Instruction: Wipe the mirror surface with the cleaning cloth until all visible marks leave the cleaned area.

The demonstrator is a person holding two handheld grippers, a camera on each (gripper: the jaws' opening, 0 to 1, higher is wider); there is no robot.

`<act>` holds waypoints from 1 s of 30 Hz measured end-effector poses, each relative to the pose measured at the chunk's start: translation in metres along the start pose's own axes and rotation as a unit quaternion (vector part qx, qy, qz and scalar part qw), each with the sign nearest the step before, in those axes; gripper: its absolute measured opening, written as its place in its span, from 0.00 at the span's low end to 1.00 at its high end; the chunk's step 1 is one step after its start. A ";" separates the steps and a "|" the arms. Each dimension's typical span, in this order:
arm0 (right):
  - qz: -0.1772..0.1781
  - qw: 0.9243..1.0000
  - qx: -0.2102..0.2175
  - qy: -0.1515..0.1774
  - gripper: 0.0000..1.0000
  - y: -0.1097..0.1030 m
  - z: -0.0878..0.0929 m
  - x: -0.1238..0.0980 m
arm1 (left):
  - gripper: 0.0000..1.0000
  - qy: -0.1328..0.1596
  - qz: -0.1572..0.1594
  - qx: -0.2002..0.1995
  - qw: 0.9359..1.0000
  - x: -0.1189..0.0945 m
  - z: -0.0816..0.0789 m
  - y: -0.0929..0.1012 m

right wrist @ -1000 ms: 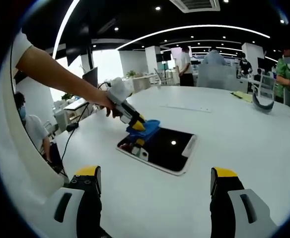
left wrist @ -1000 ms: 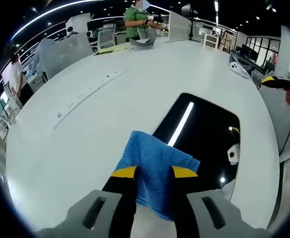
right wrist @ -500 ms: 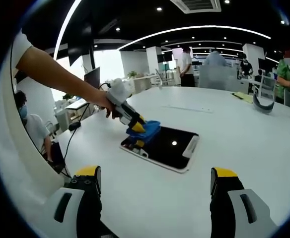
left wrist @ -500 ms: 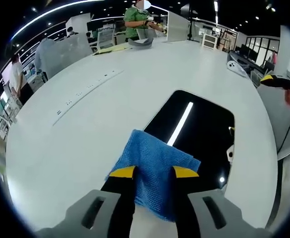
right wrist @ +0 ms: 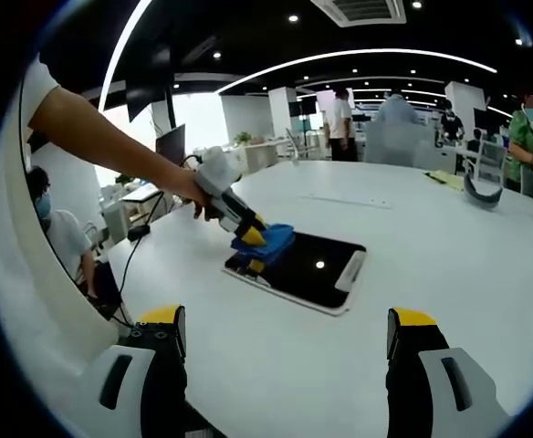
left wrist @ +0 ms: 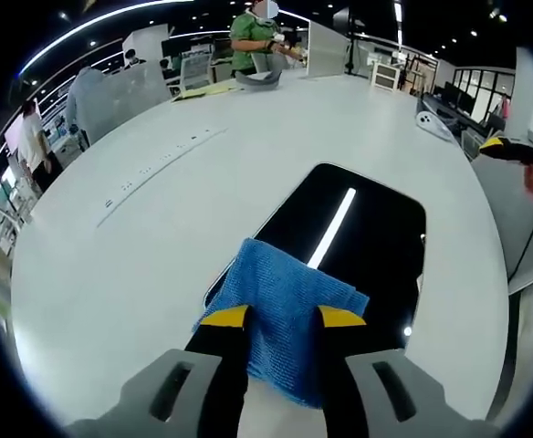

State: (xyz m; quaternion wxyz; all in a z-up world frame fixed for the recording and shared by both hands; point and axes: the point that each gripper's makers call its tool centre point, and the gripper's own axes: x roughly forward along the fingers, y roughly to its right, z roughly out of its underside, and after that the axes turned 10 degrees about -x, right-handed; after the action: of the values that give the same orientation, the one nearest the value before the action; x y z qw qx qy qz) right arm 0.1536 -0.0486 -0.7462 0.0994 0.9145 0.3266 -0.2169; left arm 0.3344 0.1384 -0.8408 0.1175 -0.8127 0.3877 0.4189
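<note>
Left gripper view: left tongs (left wrist: 283, 317) clamp blue cloth (left wrist: 280, 297) on mirror (left wrist: 367, 242) edge (dark glass).
Right tongs (right wrist: 287, 330): wide apart, holding nothing, above table (right wrist: 449, 237).

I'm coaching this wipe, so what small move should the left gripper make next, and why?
Probably push the blue cloth forward across the mirror: the left gripper clamps it at the near edge, with most of the glass ahead.
</note>
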 end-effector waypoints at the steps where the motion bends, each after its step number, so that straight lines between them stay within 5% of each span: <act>1: 0.000 1.000 0.000 0.000 0.91 0.000 0.000 0.000 | 0.26 0.000 0.000 0.000 1.000 0.000 0.000 0.000; 30: -0.004 1.000 -0.005 0.003 0.91 0.000 0.000 -0.002 | 0.29 0.010 0.014 -0.009 1.000 -0.005 0.008 0.012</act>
State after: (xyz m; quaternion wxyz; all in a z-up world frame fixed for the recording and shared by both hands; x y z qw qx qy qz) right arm 0.1519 -0.0497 -0.7449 0.1023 0.9134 0.3314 -0.2131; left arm 0.3193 0.1369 -0.8403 0.1009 -0.8124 0.3962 0.4157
